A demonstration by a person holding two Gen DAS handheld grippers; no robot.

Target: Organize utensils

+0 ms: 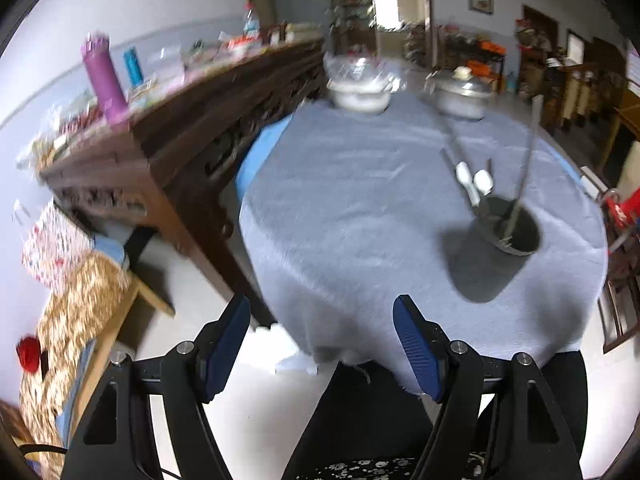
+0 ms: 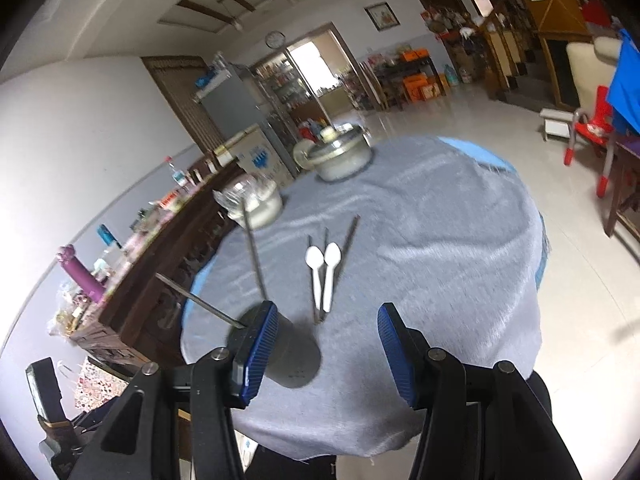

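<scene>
Both tools open and empty over a grey-clothed round worktop (image 2: 460, 240) — utensils part sorted.

Left tool (image 1: 322, 344) hangs wide open off the worktop's near edge, holding nothing. Right tool (image 2: 328, 344) also spread wide, nothing between its pads, above the near side. Dark holder cup (image 1: 510, 226) stands near the edge with two metal chopsticks (image 1: 524, 172) leaning out of it. Just beside it on the cloth lie two white spoons (image 2: 324, 276) side by side, with thin dark sticks (image 2: 347, 242) under and alongside them — count unclear. Two lidded pots (image 2: 340, 156) sit at the far side.
</scene>
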